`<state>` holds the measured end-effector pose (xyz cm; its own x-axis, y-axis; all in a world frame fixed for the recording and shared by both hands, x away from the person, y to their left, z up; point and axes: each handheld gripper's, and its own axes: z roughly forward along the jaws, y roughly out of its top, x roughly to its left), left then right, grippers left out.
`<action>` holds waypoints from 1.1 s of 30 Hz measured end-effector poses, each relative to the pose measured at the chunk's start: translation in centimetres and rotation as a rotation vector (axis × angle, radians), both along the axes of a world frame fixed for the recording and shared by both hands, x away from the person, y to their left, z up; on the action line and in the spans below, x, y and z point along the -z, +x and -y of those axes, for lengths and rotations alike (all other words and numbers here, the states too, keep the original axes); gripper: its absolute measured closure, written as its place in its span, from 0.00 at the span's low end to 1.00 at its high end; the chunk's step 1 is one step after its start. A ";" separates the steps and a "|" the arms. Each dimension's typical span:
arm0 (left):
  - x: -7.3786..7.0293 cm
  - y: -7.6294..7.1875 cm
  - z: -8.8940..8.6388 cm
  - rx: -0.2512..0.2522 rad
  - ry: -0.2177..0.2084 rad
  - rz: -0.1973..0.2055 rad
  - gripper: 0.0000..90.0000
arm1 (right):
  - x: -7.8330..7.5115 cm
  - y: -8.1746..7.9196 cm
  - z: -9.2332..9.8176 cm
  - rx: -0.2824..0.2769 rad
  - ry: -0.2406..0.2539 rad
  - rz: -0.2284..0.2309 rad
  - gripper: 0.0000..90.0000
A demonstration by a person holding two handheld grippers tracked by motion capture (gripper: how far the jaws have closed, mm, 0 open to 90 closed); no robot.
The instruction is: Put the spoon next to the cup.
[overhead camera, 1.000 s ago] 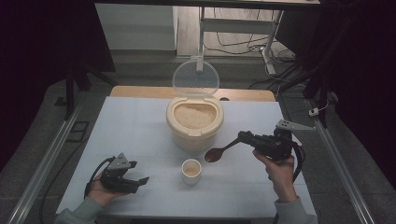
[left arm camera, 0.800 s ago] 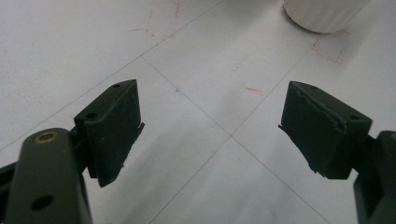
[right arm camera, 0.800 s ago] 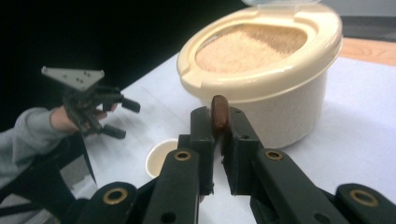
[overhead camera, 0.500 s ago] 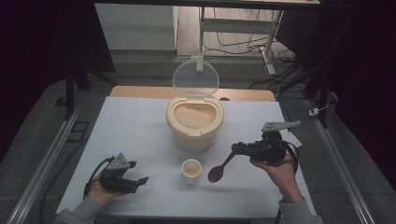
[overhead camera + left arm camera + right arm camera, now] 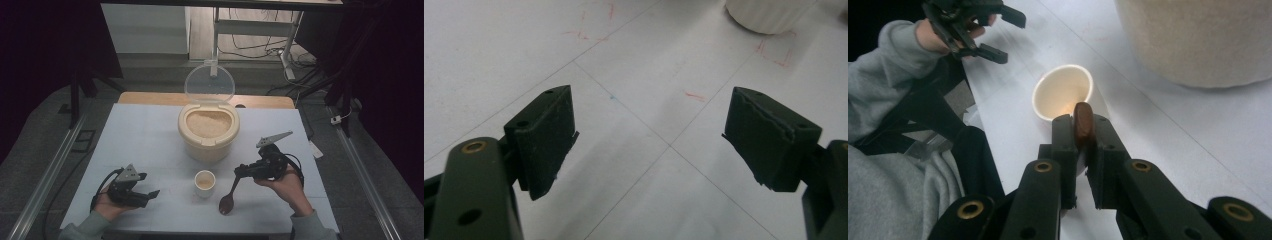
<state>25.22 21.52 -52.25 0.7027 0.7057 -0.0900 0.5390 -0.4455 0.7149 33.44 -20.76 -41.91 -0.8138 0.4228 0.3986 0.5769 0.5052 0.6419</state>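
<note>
The right gripper (image 5: 1079, 145) was clamped on the handle end of a brown wooden spoon (image 5: 228, 196); in the right gripper view the handle tip (image 5: 1083, 121) stood pinched between the black jaws. From there the spoon hung down and forward, its bowl low over the table just beside a small white cup (image 5: 204, 182), which sat a little beyond the fingertips. Farther out stood a cream container of rice (image 5: 208, 129), its clear lid (image 5: 209, 84) tipped up behind.

The spoon looked light and stiff, its smooth handle liable to swivel in a narrow pinch; a hold nearer mid-handle would likely steady it better. The cup seemed light and easy to knock over.

The left gripper (image 5: 131, 187) rested well apart, jaws spread and holding nothing; its fingers (image 5: 546, 137) framed bare tabletop.

The table (image 5: 145, 135) was pale, flat and marked with thin lines and faint red scribbles. Around it the room lay dark, with metal frames and cables on the floor.
</note>
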 end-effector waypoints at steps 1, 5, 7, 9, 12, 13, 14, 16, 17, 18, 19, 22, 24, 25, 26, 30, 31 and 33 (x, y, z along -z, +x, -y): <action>0.0 0.0 0.0 0.000 -0.001 0.000 0.22 | 0.2 0.2 -0.1 0.005 0.006 -0.007 0.91; 0.0 0.0 0.0 0.000 0.001 0.000 0.22 | 0.9 0.9 0.0 0.036 0.012 -0.015 0.89; 0.0 0.0 0.0 0.001 0.002 0.001 0.22 | 1.3 1.3 0.0 0.068 -0.001 0.004 0.86; 0.0 0.0 0.0 0.001 0.002 0.000 0.22 | 1.9 1.7 0.1 0.094 -0.003 0.016 0.84; 0.0 -0.1 0.1 -0.003 -0.003 0.000 0.22 | 3.0 2.3 0.1 0.130 -0.031 0.057 0.78; 0.0 -0.1 0.0 0.000 0.001 -0.001 0.22 | 3.4 2.5 0.2 0.144 -0.041 0.069 0.76; 0.0 -0.1 0.0 0.001 0.002 -0.002 0.22 | 3.8 2.8 0.2 0.159 -0.054 0.085 0.74; 0.1 -0.1 0.0 0.001 0.003 -0.003 0.22 | 4.5 3.2 0.2 0.173 -0.068 0.094 0.72; 0.1 -0.1 0.0 0.001 0.003 -0.003 0.22 | 4.9 3.5 0.2 0.177 -0.075 0.095 0.70; 0.1 -0.1 0.0 0.000 0.002 -0.002 0.22 | 5.3 3.7 0.2 0.186 -0.082 0.097 0.68; 0.1 -0.1 0.0 0.000 0.003 -0.002 0.22 | 5.7 3.9 0.1 0.192 -0.099 0.101 0.66; 0.1 -0.2 0.0 -0.002 0.003 0.000 0.22 | 6.8 4.4 0.0 0.214 -0.143 0.114 0.60; 0.1 -0.2 0.0 -0.002 0.003 -0.002 0.22 | 7.5 4.7 -0.1 0.225 -0.168 0.114 0.57; 0.1 -0.2 0.0 -0.002 0.003 -0.003 0.22 | 7.7 4.8 -0.2 0.228 -0.184 0.117 0.56; 0.1 -0.2 0.0 -0.002 0.004 -0.003 0.22 | 8.0 4.9 -0.2 0.234 -0.192 0.116 0.54; 0.1 -0.2 0.0 -0.001 0.005 -0.003 0.22 | 9.0 5.1 -0.6 0.248 -0.252 0.152 0.51; 0.1 -0.2 0.0 0.000 0.005 -0.003 0.22 | 9.1 5.1 -0.7 0.253 -0.255 0.158 0.50; 0.1 -0.2 0.0 0.002 0.005 -0.005 0.22 | 9.2 5.0 -0.9 0.261 -0.265 0.158 0.50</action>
<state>25.00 21.50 -52.36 0.7034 0.7050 -0.0899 0.5416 -0.4498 0.7102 38.48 -19.87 -51.12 -0.7083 0.6944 0.1266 0.6122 0.5151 0.5999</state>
